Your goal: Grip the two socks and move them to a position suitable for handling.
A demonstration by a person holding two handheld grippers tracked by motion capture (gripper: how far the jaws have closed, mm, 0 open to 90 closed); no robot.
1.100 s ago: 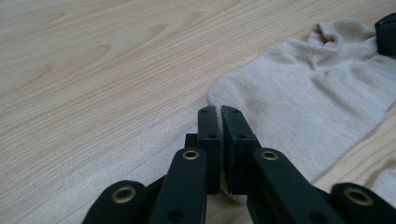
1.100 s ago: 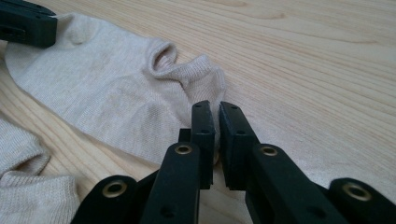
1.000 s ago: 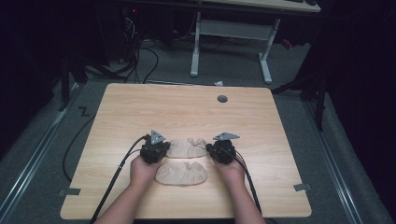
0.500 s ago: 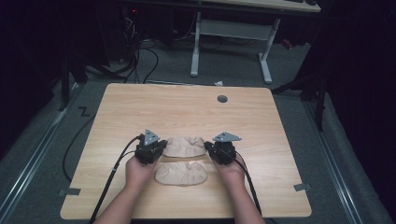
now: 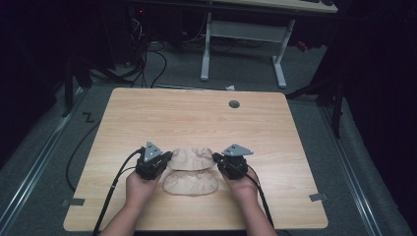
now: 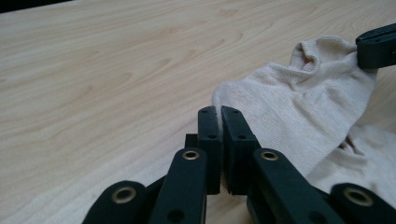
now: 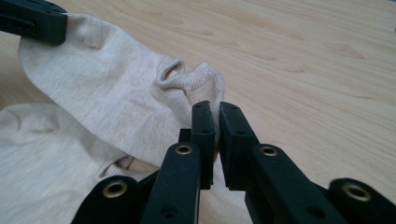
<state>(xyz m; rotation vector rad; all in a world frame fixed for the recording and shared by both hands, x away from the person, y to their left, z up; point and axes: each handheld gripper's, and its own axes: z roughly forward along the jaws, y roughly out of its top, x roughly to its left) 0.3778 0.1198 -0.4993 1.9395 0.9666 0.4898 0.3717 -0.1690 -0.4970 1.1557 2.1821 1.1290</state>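
In the high view, the left gripper point(image 5: 166, 158) and the right gripper point(image 5: 218, 158) hold the two ends of the farther sock point(image 5: 191, 158), which is near the front edge of the table point(image 5: 196, 118) and just behind the nearer sock point(image 5: 191, 182). In the left gripper view, the jaws are pressed together on one end of this sock, so the person probably should keep it stretched and level to lay it evenly on the other one. In the right gripper view, the jaws are clamped on the cuff end, and a wrinkle there may need a gentle pull outward.
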